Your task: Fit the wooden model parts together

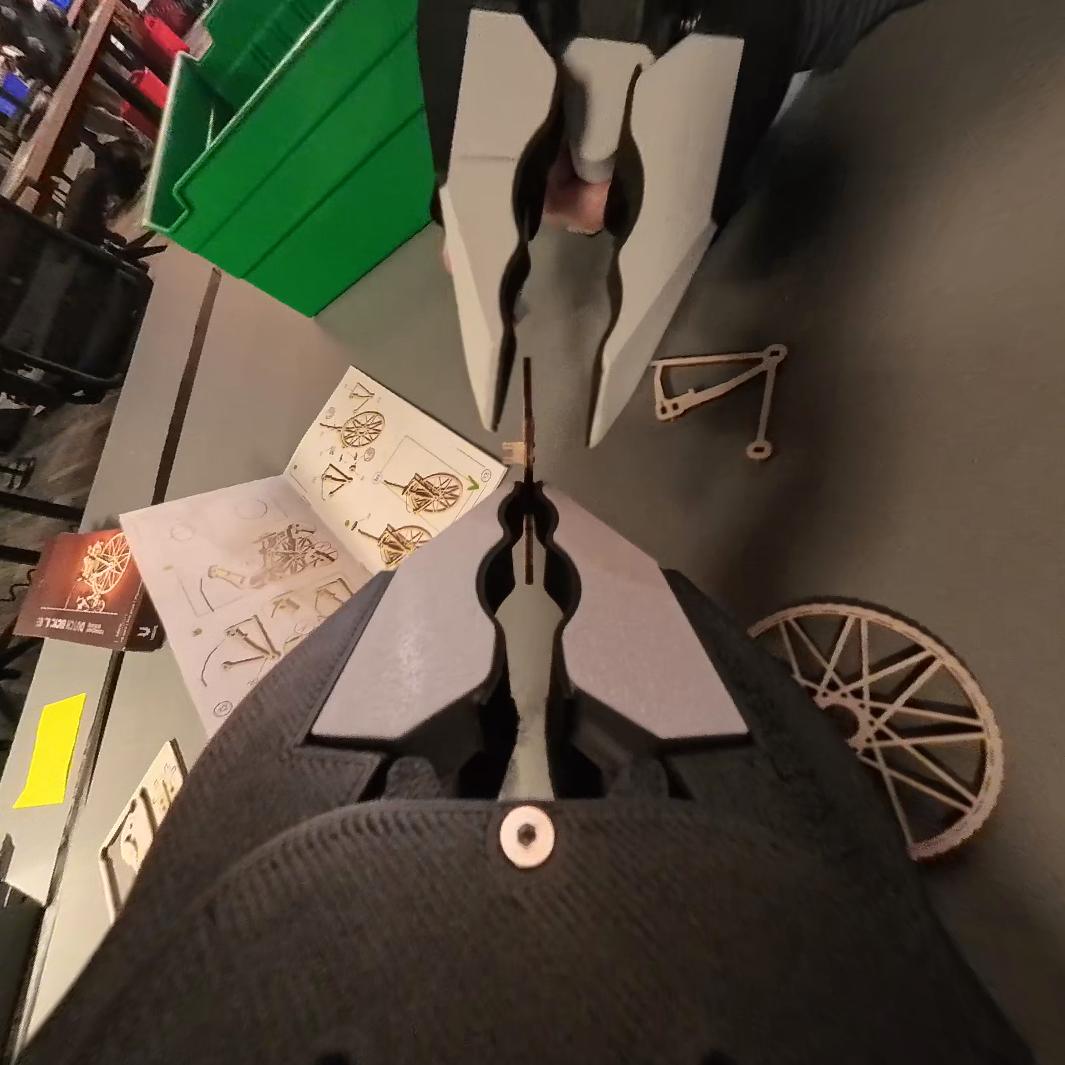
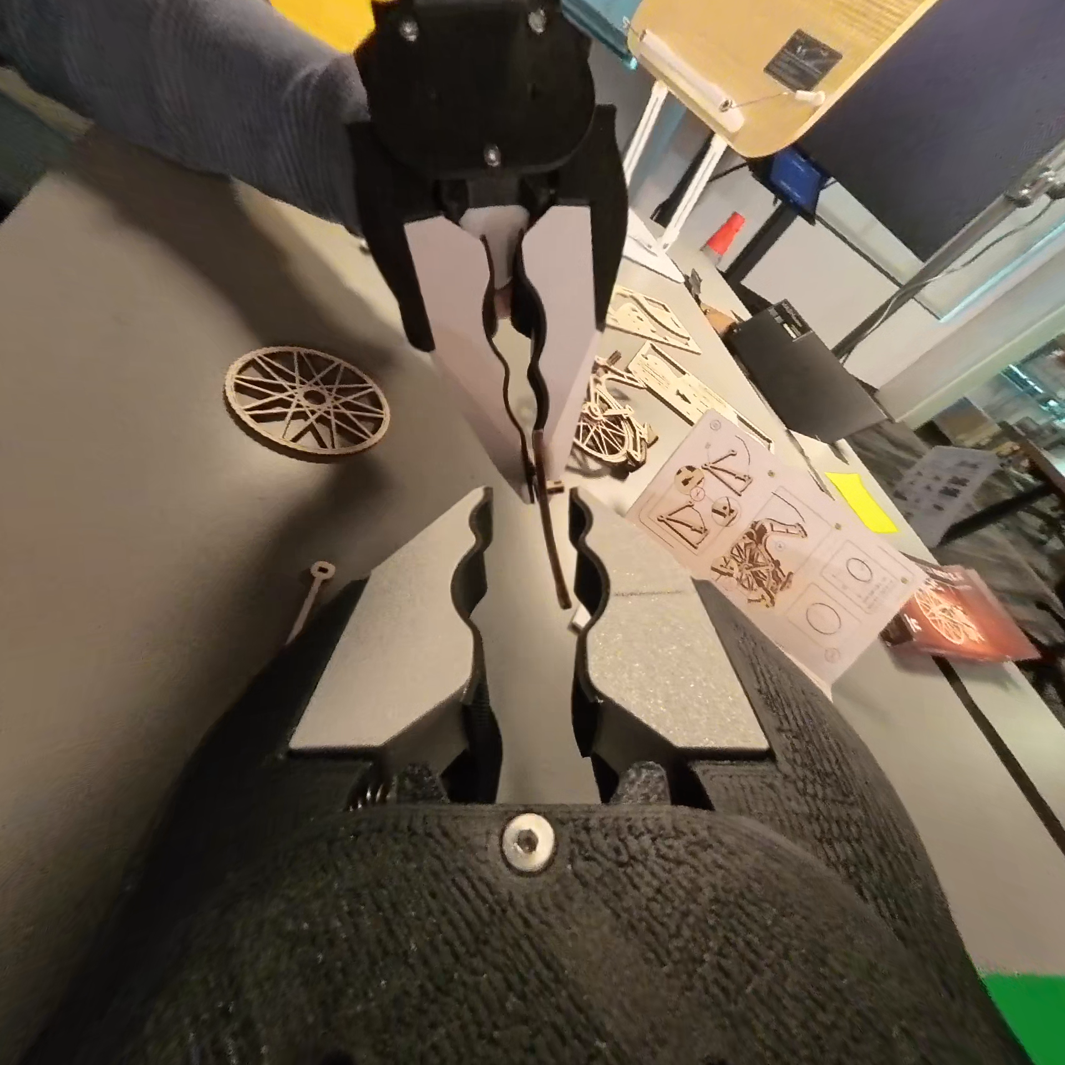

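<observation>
My left gripper (image 1: 527, 488) is shut on a thin dark-edged wooden strip (image 1: 527, 397), seen edge-on, with a small pale peg (image 1: 516, 452) across it. In the right wrist view the left gripper (image 2: 533, 490) comes down from above and the curved strip (image 2: 550, 547) hangs from its tips into the gap of my right gripper (image 2: 531, 491). The right gripper is open and holds nothing; the strip's end lies close to its right finger (image 2: 588, 553). In the left wrist view the right gripper (image 1: 544, 435) straddles the strip from the far side. A spoked wooden wheel (image 1: 899, 726) (image 2: 305, 397) and a wooden frame part (image 1: 720, 386) lie flat on the table.
Green bins (image 1: 299, 161) stand on the grey table (image 1: 864, 518). An instruction sheet (image 1: 323, 547) (image 2: 772, 542), a brown box (image 1: 86, 588) (image 2: 962, 622) and a yellow note (image 1: 52, 749) lie on it. A partly built wooden model (image 2: 611, 426) and cut sheets (image 2: 651, 323) lie beyond. The grippers are tip to tip, or close to it. Left tips and right tips are each some 11 cm from the spoked wooden wheel (image 2: 305, 397). My left wrist view (image 1: 852, 713) looks at it from another angle.
</observation>
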